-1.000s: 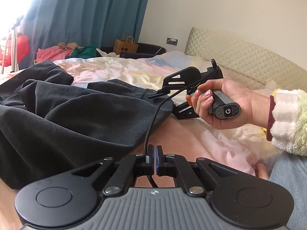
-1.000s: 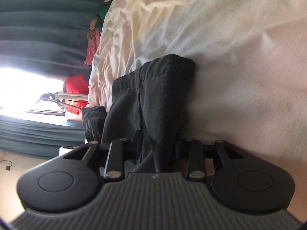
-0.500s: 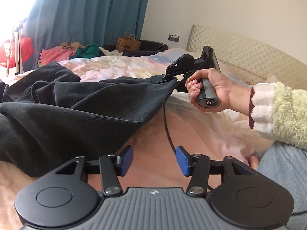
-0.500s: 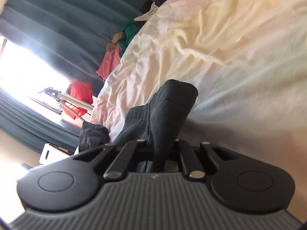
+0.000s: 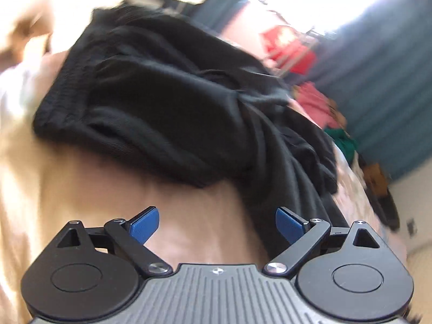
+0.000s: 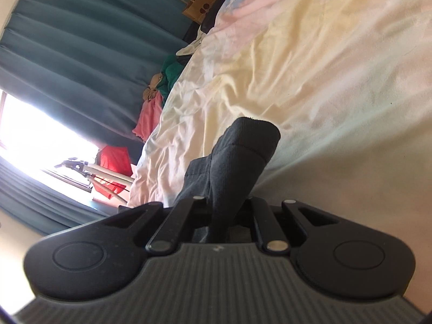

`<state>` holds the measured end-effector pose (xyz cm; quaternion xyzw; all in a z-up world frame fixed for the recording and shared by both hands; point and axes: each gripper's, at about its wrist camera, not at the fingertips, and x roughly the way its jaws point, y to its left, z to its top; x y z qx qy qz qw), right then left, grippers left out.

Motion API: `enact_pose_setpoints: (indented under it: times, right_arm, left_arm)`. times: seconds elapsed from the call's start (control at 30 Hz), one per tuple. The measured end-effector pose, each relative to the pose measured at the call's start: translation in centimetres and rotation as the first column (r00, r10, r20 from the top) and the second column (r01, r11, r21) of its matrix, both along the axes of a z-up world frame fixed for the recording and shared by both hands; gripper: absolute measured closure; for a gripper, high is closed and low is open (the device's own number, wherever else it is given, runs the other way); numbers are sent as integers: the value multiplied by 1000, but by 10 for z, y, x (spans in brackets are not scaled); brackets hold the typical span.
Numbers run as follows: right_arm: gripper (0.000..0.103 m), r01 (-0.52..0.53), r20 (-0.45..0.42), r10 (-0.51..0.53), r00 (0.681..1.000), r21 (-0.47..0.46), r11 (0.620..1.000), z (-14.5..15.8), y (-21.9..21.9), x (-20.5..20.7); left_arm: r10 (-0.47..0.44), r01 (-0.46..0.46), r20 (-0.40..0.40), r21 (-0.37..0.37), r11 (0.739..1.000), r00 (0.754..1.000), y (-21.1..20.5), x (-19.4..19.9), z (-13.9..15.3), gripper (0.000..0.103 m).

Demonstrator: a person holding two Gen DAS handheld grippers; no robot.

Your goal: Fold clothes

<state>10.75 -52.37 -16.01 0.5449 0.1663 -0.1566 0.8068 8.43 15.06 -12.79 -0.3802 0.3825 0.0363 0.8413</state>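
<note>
Our left gripper has its jaws spreading wide, nothing between the blue pads; only bare peach sheet shows in the gap. The pads are flat, smooth plastic on black linkage arms, and the body below is ribbed grey. The view is rolled and tilted down toward the bed, and blurred at its edges.

Just beyond the pads lies the dark garment, a heavy, finely ribbed knit bunched into thick rolls and deep folds, with a stitched band along its near-left edge. It rests on the sheet, its right side trailing down past the right pad.

Our right gripper is clamped tight on a fold of the same garment. The cloth rises from between the black arms as a blunt, rounded tab with a sewn seam across it, standing clear of the sheet. This view is rolled too, so the bed slopes across the picture.

The sheet is soft, creased cotton in pale yellow, pink and white. Past its far edge sit loose pink and green clothes, a red cloth by the bright window, teal pleated curtains, and a brown paper bag with handles; what it holds we cannot tell.
</note>
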Motion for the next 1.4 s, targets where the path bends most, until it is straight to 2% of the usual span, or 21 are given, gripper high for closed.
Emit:
enact_pose_setpoints:
  times: [0.03, 0.07, 0.1, 0.17, 0.23, 0.27, 0.3, 0.37, 0.4, 0.47, 0.53, 0.57, 0.73, 0.8, 0.87, 1.03, 1.1, 1.23, 1.33, 1.4]
  right_arm:
    - [96, 2, -2, -2, 1000, 0, 1000, -1, 0, 0]
    - [96, 2, -4, -2, 1000, -3, 1000, -1, 0, 1]
    - [96, 3, -6, -3, 1000, -7, 1000, -1, 0, 2]
    - [96, 7, -4, -7, 1000, -8, 1000, -1, 1, 1]
    - [96, 15, 6, -15, 1000, 4, 1000, -1, 0, 0]
    - [96, 21, 9, -21, 1000, 6, 1000, -1, 0, 0]
    - [96, 28, 14, -28, 1000, 9, 1000, 0, 0, -1]
    - [96, 52, 26, -52, 998, 14, 999, 0, -1, -3]
    - [96, 64, 31, -64, 997, 13, 998, 0, -1, -5]
    - [96, 94, 36, -94, 995, 22, 995, 0, -3, -8]
    - [96, 111, 40, -112, 993, 35, 993, 0, -6, -12]
    - [96, 115, 37, -116, 993, 28, 993, 1, -6, -14]
    - [96, 139, 24, -139, 990, 11, 990, 4, -9, -24]
    - [96, 157, 24, -157, 987, 17, 987, 4, -10, -31]
    - [96, 166, 36, -167, 985, 22, 986, 7, -8, -39]
    - [96, 191, 73, -189, 979, -21, 981, 28, 4, -62]
    - [96, 210, 72, -207, 976, -33, 977, 34, 4, -74]
    - [96, 250, 43, -251, 967, 9, 968, 32, -3, -97]
    - [96, 261, 6, -261, 965, 20, 965, 25, -8, -105]
    - [96, 240, -71, -240, 968, -8, 971, 15, -10, -100]
  left_arm:
    - [84, -88, -56, -89, 992, 995, 20, 4, -13, 9]
    - [151, -164, -91, -165, 972, 984, 33, 4, -24, 11]
    - [205, -221, -94, -217, 951, 974, 43, 4, -30, 12]
    - [311, -328, -105, -318, 890, 945, 63, 3, -42, 12]
    - [350, -355, -70, -290, 889, 934, 67, 9, -37, 12]
    - [363, -363, -52, -269, 892, 930, 69, 11, -34, 17]
    - [378, -376, -45, -249, 892, 925, 71, 13, -31, 23]
    - [409, -409, -48, -228, 884, 911, 77, 14, -29, 51]
    - [420, -420, -56, -242, 875, 906, 80, 11, -30, 57]
    - [440, -443, -74, -269, 855, 895, 87, 5, -32, 78]
    - [412, -413, -52, -219, 884, 910, 85, -1, -19, 84]
    - [397, -397, -42, -193, 897, 917, 84, -4, -12, 91]
    - [318, -312, 53, -94, 945, 947, 97, -15, 40, 92]
    - [302, -298, 78, -65, 952, 950, 113, -9, 66, 93]
    - [295, -290, 108, -62, 955, 949, 126, -20, 87, 93]
    - [277, -271, 105, -73, 960, 955, 151, -35, 125, 93]
    - [262, -256, 93, -72, 964, 961, 154, -41, 134, 93]
    - [229, -224, 79, -76, 972, 970, 193, -69, 148, 93]
    - [218, -212, 57, -94, 973, 974, 207, -86, 136, 93]
    - [212, -210, 24, -70, 975, 977, 208, -88, 114, 93]
